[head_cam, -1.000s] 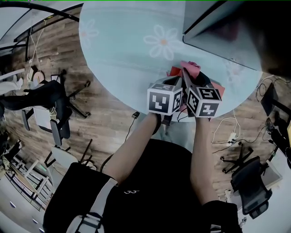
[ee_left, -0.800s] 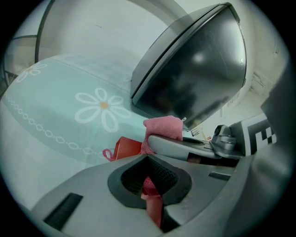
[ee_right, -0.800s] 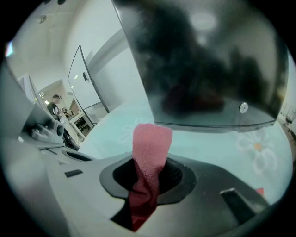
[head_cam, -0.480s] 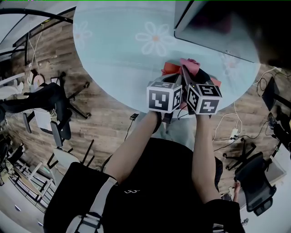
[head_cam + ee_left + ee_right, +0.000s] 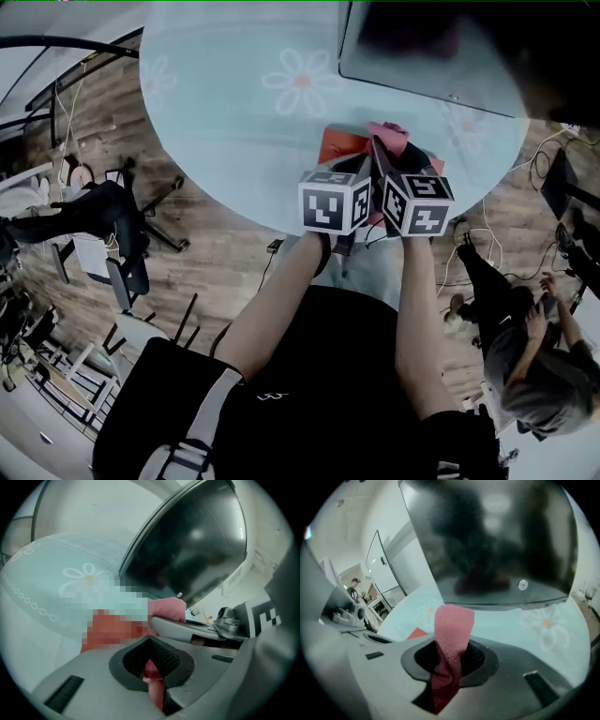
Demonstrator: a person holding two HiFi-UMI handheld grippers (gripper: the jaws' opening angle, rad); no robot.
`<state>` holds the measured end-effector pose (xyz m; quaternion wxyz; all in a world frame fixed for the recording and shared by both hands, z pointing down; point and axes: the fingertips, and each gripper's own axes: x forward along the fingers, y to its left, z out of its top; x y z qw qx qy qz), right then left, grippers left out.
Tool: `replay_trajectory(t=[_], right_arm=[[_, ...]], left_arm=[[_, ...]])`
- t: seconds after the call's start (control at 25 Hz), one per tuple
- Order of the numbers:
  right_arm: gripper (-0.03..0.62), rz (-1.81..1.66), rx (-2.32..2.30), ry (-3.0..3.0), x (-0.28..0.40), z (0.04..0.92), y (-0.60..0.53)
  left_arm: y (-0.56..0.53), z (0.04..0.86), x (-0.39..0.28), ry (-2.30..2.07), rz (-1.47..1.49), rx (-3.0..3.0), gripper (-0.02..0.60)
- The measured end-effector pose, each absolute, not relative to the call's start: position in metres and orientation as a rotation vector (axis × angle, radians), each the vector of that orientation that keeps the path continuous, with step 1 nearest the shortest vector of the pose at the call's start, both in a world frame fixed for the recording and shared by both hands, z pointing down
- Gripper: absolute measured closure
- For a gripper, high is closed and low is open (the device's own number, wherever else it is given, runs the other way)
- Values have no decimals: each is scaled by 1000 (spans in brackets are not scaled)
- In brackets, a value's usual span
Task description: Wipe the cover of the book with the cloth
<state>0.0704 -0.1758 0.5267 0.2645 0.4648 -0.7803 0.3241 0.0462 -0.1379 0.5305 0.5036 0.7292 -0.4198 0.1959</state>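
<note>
Two grippers are held side by side, almost touching, over the near edge of the round table (image 5: 234, 103): the left gripper (image 5: 152, 670) and the right gripper (image 5: 449, 665). In the head view their marker cubes (image 5: 336, 202) cover both sets of jaws, so jaw state is read from the gripper views alone.

Left gripper: jaws narrow, closed on a thin pink strip with the cloth's nap.

Right gripper: jaws closed on the pink cloth (image 5: 452, 630). It stands up out of the jaws as a folded tongue and hangs below them in a darker fold.

Left gripper view only: the right gripper's jaw crosses just ahead from the right, with a bunch of the cloth resting on its tip.

The book (image 5: 339, 145) is red and lies flat at the near edge of the table, just beyond and partly under the grippers. The head view shows its left part. The right gripper view shows one red corner, left of the cloth. Whether the cloth touches the cover cannot be told.

The tablecloth is pale blue with white daisies. A dark-screened monitor (image 5: 427, 42) occupies the far right edge of the table and fills the upper part of both gripper views.

Head view only: an office chair (image 5: 103, 202) on the wood floor at left, and a second person (image 5: 530, 361) low at right.
</note>
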Motion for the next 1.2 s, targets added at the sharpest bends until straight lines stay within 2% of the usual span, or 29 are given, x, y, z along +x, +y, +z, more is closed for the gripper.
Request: replay_trajectory(t=[1.2], right_arm=[[494, 900, 1364, -2080, 159, 523, -165]], left_arm=[[-129, 529, 132, -931, 485, 1808, 568]])
